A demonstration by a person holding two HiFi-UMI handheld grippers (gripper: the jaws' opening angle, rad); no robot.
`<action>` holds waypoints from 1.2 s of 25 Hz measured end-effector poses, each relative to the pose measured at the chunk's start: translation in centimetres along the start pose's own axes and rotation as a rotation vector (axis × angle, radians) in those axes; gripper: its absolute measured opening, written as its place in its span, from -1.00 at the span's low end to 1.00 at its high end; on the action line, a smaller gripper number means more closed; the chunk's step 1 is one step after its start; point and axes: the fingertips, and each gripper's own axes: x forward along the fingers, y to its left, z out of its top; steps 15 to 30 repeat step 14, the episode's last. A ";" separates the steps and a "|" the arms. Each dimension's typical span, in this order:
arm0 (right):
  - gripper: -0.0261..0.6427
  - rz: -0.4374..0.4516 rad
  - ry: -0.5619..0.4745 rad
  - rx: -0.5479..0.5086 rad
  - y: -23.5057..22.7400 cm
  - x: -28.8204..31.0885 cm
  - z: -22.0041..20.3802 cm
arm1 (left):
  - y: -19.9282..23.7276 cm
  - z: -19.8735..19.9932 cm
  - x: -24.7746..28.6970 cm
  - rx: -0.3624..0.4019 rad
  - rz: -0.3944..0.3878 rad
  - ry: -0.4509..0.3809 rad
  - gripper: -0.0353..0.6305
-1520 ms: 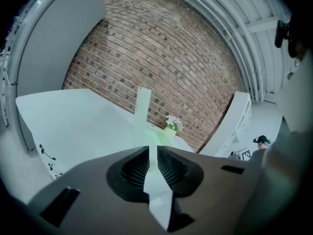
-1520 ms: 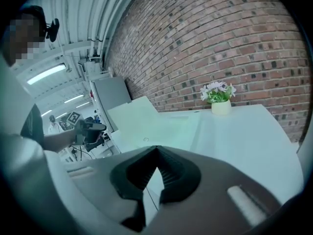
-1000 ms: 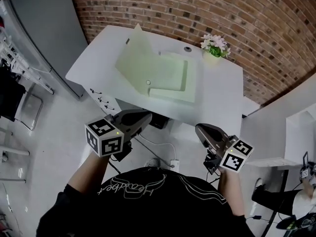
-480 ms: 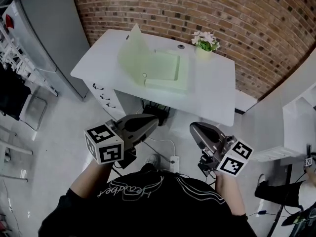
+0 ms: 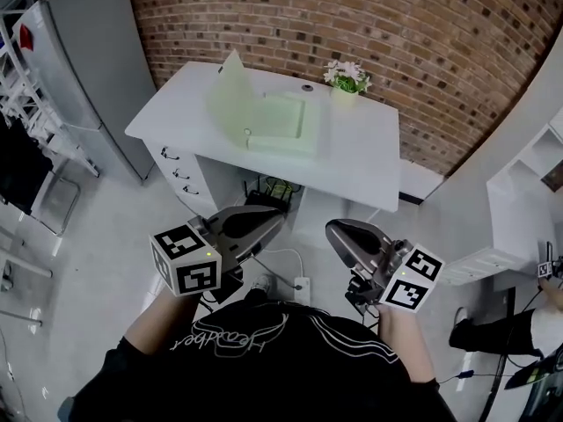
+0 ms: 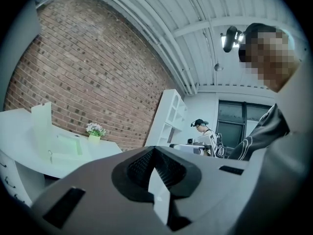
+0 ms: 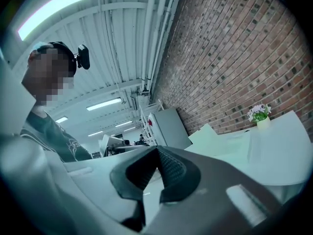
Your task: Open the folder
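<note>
Brick wall behind white desk point(image 5: 361, 158); pale green plastic folder point(image 5: 281, 120) lies open, cover upright. Left gripper point(image 5: 278, 219) and right gripper point(image 5: 333, 232) clenched empty, held well back: task looks done.

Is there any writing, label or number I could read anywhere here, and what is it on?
Nothing reads clearly.
Shirt: white cursive print, upside down, too blurred to read.
Marker cubes: black-and-white squares only, no letters.
Grey cabinet: red sticker, too small to read.
</note>
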 end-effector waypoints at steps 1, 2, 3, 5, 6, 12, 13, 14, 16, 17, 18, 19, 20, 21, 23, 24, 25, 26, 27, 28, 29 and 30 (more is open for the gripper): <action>-0.91 0.001 -0.003 -0.003 0.4 -0.4 0.1 | -0.6 -0.1 -0.1 0.003 -0.002 -0.003 -0.89; -0.91 0.002 -0.007 -0.003 0.8 -0.7 0.1 | -1.1 -0.1 -0.1 0.005 -0.005 -0.005 -0.89; -0.91 0.003 -0.011 -0.003 1.2 -1.0 0.1 | -1.6 -0.2 -0.2 0.008 -0.007 -0.005 -0.89; -0.91 0.007 -0.019 -0.003 1.7 -1.4 0.1 | -2.5 -0.3 -0.3 0.014 -0.011 -0.005 -0.89; -0.91 0.009 -0.021 -0.004 1.9 -1.6 0.0 | -2.8 -0.3 -0.4 0.018 -0.013 -0.007 -0.89; -0.91 0.029 -0.027 -0.022 3.4 -2.6 -0.3 | -4.3 -0.7 -1.0 0.027 -0.008 -0.019 -0.89; -0.91 0.032 -0.026 -0.024 3.6 -2.8 -0.4 | -4.6 -0.8 -1.0 0.027 -0.006 -0.020 -0.89; -0.91 0.034 -0.025 -0.025 3.8 -3.0 -0.4 | -5.0 -0.8 -1.0 0.026 -0.004 -0.019 -0.89; -0.91 0.034 -0.025 -0.025 3.8 -3.0 -0.4 | -5.0 -0.8 -1.0 0.026 -0.004 -0.019 -0.89; -0.91 0.034 -0.025 -0.025 3.8 -3.0 -0.4 | -5.0 -0.8 -1.0 0.026 -0.004 -0.019 -0.89; -0.91 0.034 -0.025 -0.025 3.8 -3.0 -0.4 | -5.0 -0.8 -1.0 0.026 -0.004 -0.019 -0.89; -0.91 0.034 -0.025 -0.025 3.8 -3.0 -0.4 | -5.0 -0.8 -1.0 0.026 -0.004 -0.019 -0.89; -0.91 0.034 -0.025 -0.025 3.8 -3.0 -0.4 | -5.0 -0.8 -1.0 0.026 -0.004 -0.019 -0.89; -0.91 0.034 -0.025 -0.025 3.8 -3.0 -0.4 | -5.0 -0.8 -1.0 0.026 -0.004 -0.019 -0.89; -0.91 0.034 -0.025 -0.025 3.8 -3.0 -0.4 | -5.0 -0.8 -1.0 0.026 -0.004 -0.019 -0.89; -0.91 0.034 -0.025 -0.025 3.8 -3.0 -0.4 | -5.0 -0.8 -1.0 0.026 -0.004 -0.019 -0.89; -0.91 0.034 -0.025 -0.025 3.8 -3.0 -0.4 | -5.0 -0.8 -1.0 0.026 -0.004 -0.019 -0.89; -0.91 0.034 -0.025 -0.025 3.8 -3.0 -0.4 | -5.0 -0.8 -1.0 0.026 -0.004 -0.019 -0.89; -0.91 0.034 -0.025 -0.025 3.8 -3.0 -0.4 | -5.0 -0.8 -1.0 0.026 -0.004 -0.019 -0.89; -0.91 0.034 -0.025 -0.025 3.8 -3.0 -0.4 | -5.0 -0.8 -1.0 0.026 -0.004 -0.019 -0.89; -0.91 0.034 -0.025 -0.025 3.8 -3.0 -0.4 | -5.0 -0.8 -1.0 0.026 -0.004 -0.019 -0.89; -0.91 0.034 -0.025 -0.025 3.8 -3.0 -0.4 | -5.0 -0.8 -1.0 0.026 -0.004 -0.019 -0.89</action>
